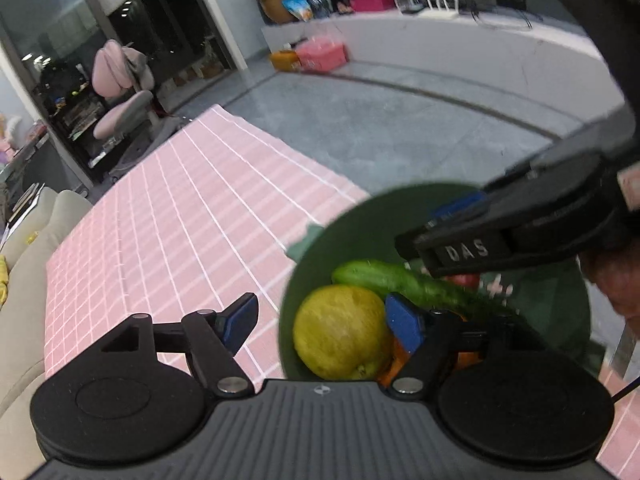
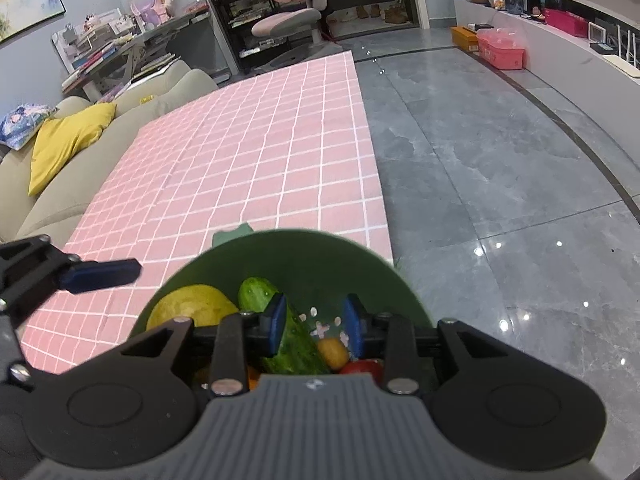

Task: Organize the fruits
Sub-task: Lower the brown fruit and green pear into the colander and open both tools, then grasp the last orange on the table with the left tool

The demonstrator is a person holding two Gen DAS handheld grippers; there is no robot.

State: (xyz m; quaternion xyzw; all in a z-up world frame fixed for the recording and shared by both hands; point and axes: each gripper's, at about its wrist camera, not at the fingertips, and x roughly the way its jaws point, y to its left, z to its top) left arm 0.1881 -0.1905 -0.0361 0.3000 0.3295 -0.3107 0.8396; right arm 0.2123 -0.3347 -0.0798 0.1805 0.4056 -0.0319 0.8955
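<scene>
A green bowl (image 1: 552, 304) (image 2: 304, 256) stands near the right edge of the table. In it lie a large yellow fruit (image 1: 340, 332) (image 2: 192, 306), a cucumber (image 1: 400, 280) (image 2: 260, 292), a small yellow fruit (image 2: 334, 352), a red fruit (image 2: 362, 366) and something orange (image 1: 394, 364). My left gripper (image 1: 322, 320) is open and straddles the bowl's left wall, one pad outside over the cloth and one inside beside the yellow fruit. My right gripper (image 2: 315, 330) (image 1: 432, 228) hovers over the bowl, its pads a little apart and gripping nothing. The cucumber runs under its left pad.
A pink checked cloth (image 2: 260, 152) covers the table ahead and to the left of the bowl. A beige sofa (image 2: 60, 200) with a yellow cushion (image 2: 68, 140) runs along the table's left side. Grey floor (image 2: 500, 160) lies to the right.
</scene>
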